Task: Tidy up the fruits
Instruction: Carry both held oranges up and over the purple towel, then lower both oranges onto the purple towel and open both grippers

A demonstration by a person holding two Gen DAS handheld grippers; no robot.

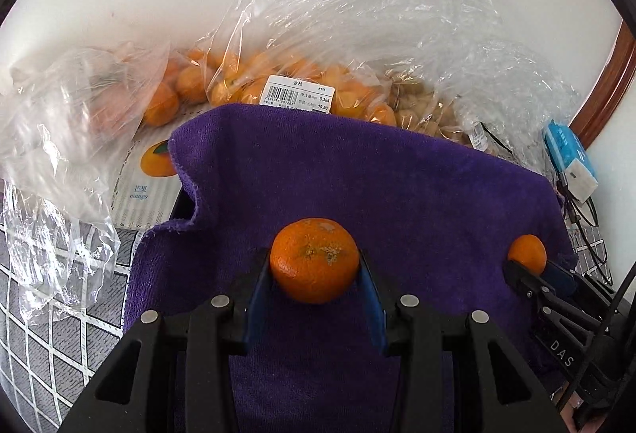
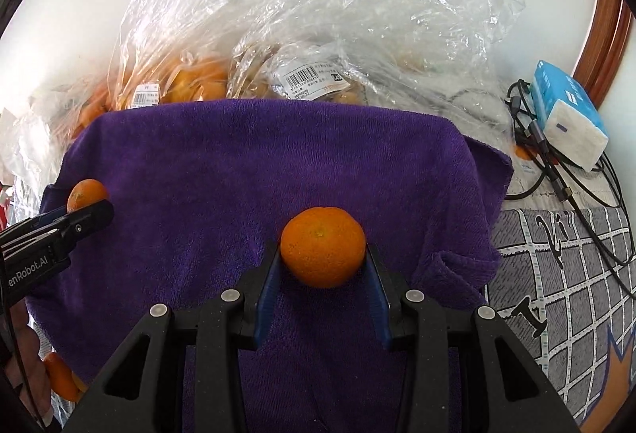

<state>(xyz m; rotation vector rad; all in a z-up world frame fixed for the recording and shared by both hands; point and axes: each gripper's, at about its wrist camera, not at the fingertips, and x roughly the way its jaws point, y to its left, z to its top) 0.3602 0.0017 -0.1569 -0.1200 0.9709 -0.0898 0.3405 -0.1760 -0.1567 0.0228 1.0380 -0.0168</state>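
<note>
Tangerines pinched by each gripper: left gripper (image 1: 315, 266) and right gripper (image 2: 322, 254) above a purple towel (image 1: 318, 174).

Orange tangerine (image 1: 314, 260) (purple towel (image 1: 357, 174))

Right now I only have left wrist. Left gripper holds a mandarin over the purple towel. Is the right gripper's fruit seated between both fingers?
Observer: Yes. In the right wrist view the right gripper has its mandarin seated between both blue fingers.
Operator: Which side of that fruit faces the camera?
Observer: A smooth end with a small central dot.
Operator: Anything right of the towel I can't see?
Observer: The purple towel has a folded corner there, and beyond it black cables lie on the grid-patterned cloth.
</note>
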